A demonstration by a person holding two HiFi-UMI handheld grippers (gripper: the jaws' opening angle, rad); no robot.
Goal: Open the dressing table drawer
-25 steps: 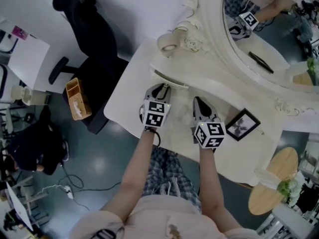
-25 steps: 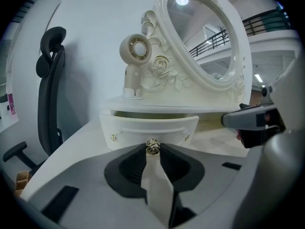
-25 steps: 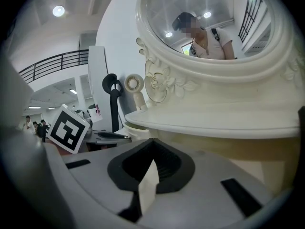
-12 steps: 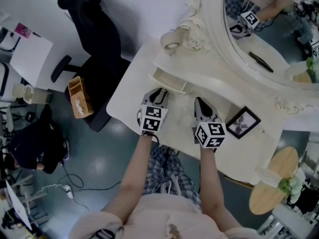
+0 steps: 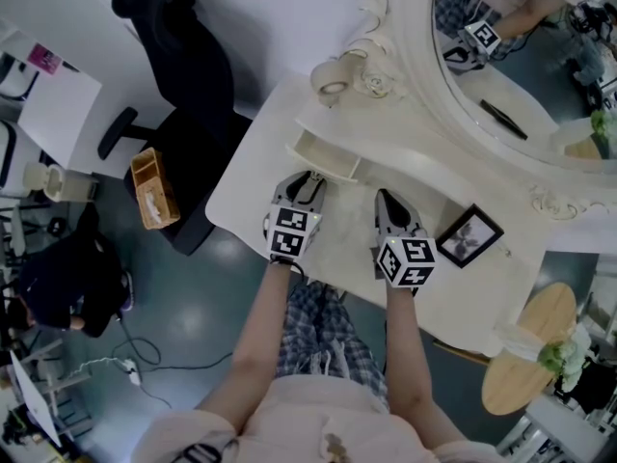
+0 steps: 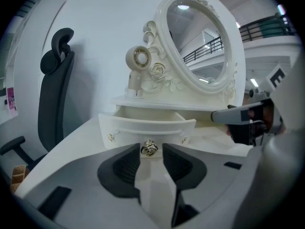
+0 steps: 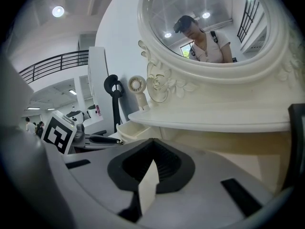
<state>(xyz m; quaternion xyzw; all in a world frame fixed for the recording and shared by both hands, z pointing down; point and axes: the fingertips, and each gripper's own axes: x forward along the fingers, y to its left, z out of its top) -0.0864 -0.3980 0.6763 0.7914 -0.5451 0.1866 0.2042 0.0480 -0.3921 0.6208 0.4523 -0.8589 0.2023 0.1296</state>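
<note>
Your left hand-held gripper (image 6: 151, 145) is clamped on the knob (image 6: 149, 148) between its tips, and the drawer (image 6: 147, 125) stands pulled out just beyond them, over the counter (image 5: 249, 193). Your right hand-held gripper (image 7: 152, 142) has its jaws together and empty, with the drawer off to its left.

Drawer (image 6: 147, 127) interior mostly hidden behind front; mirror (image 5: 525, 70) cut off at right edge.

The right claw (image 7: 152, 149), jaws together and empty, faces the dressing table's shelf (image 7: 214, 118) beneath the oval mirror (image 7: 205, 32).
</note>
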